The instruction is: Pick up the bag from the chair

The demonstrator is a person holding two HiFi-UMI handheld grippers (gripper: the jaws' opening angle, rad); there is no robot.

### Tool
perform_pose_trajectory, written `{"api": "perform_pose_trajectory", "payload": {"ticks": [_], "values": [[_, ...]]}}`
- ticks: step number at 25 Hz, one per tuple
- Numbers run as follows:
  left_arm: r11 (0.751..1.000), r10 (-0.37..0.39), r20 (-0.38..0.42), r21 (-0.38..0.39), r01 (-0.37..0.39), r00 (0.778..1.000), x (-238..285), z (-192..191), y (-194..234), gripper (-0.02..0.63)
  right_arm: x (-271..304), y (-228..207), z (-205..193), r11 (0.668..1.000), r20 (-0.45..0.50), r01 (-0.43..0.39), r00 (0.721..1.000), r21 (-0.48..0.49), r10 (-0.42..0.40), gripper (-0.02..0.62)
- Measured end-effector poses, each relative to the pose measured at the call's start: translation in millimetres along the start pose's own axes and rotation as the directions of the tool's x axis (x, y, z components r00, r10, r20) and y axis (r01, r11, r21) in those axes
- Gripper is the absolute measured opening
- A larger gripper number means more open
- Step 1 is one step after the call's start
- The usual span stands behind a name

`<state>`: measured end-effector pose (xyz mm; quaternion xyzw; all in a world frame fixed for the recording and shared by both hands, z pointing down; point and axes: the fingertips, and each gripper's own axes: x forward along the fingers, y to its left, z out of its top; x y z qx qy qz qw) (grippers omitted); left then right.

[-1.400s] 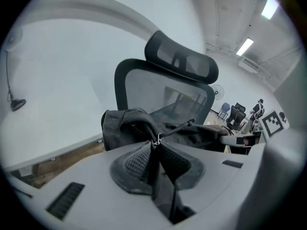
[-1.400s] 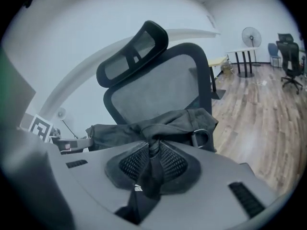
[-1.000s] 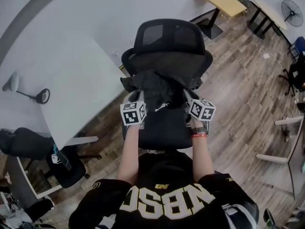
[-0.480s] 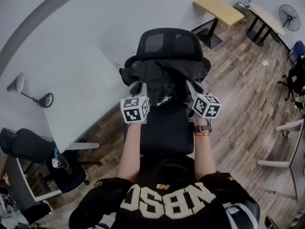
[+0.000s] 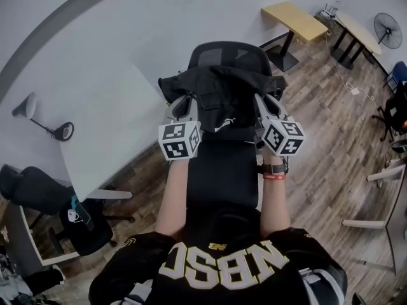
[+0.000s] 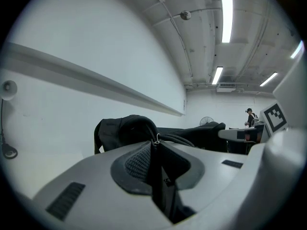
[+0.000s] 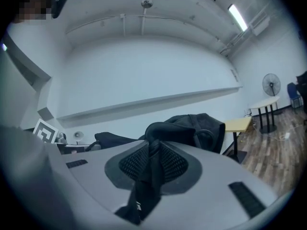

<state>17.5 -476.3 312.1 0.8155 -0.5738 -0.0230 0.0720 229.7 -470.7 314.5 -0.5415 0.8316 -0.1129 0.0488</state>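
Observation:
A black bag hangs lifted above the black office chair, in front of its mesh backrest. My left gripper is shut on the bag's left edge, black fabric and a zipper pinched between its pads. My right gripper is shut on the bag's right edge, with a fold of black fabric squeezed between its pads. Both gripper views show the bag bunched just past the jaws.
A white table with a desk lamp stands left of the chair. Another black chair sits at the lower left. Wooden tables and a fan stand at the far right on the wood floor.
Both grippers have risen and moved away from me with the bag, lifting it off the seat to backrest height. The seat cushion now shows bare below.

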Motion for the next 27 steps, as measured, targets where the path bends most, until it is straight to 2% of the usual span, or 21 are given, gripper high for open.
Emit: {"api": "perform_pose_trajectory", "payload": {"ticks": [4, 10, 27], "values": [[1.000, -0.005, 0.026, 0.005, 0.005, 1.000, -5.7, 7.4, -1.8, 0.063, -6.7, 6.2, 11.2, 0.999, 0.070, -0.032, 0.997, 0.034, 0.029, 0.074], [1.000, -0.009, 0.043, 0.011, 0.008, 0.999, -9.6, 10.8, -6.9, 0.063, -10.1, 2.9, 2.4, 0.998, 0.034, -0.049, 0.998, 0.028, 0.048, 0.074], [1.000, -0.008, 0.024, 0.013, 0.008, 1.000, -10.8, -1.1, -21.0, 0.063, -20.8, -5.5, -7.5, 0.998, -0.008, -0.056, 0.998, 0.017, 0.056, 0.081]]}}
